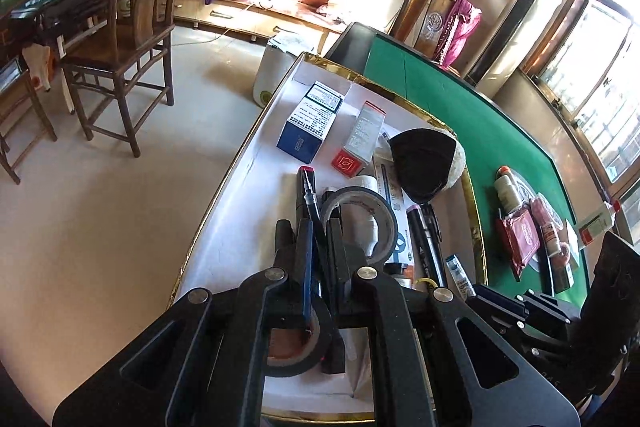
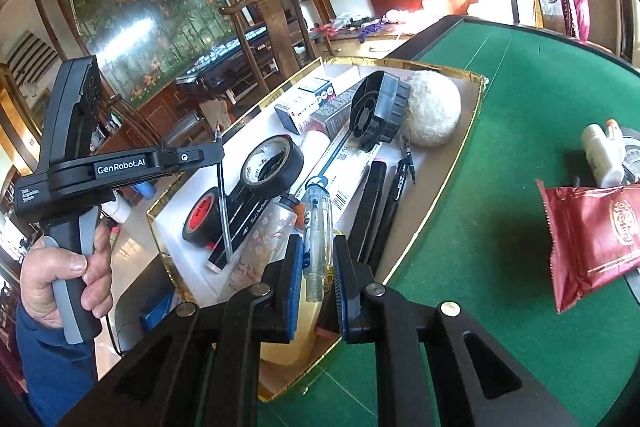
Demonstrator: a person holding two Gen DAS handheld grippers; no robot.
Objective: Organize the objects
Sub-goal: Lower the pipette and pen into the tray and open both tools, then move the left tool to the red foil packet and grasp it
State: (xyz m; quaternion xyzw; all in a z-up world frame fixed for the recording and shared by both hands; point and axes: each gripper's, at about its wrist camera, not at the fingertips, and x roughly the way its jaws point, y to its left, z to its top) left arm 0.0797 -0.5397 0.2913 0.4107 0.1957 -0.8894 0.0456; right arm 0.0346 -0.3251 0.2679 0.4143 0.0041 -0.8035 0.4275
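A white tray with a gold rim (image 2: pixel 470 131) lies on the green table and holds boxes, tape rolls, pens and a fluffy white ball (image 2: pixel 432 111). My left gripper (image 1: pixel 320 227) is shut on a thin black pen (image 1: pixel 310 195). In the right wrist view that pen (image 2: pixel 222 195) stands nearly upright over the tray's near left part, beside the black tape rolls (image 2: pixel 272 163). My right gripper (image 2: pixel 318 247) is shut on a clear plastic pen with blue parts (image 2: pixel 318 211), held above the tray's near edge. The same clear pen (image 1: pixel 458 271) shows at the lower right of the left wrist view.
On the green felt (image 2: pixel 500 155) to the right of the tray lie a red foil packet (image 2: pixel 592 239) and a white bottle (image 2: pixel 604 155). A hand (image 2: pixel 60 275) grips the left gripper's handle. A wooden chair (image 1: pixel 132 27) stands on the floor left of the table.
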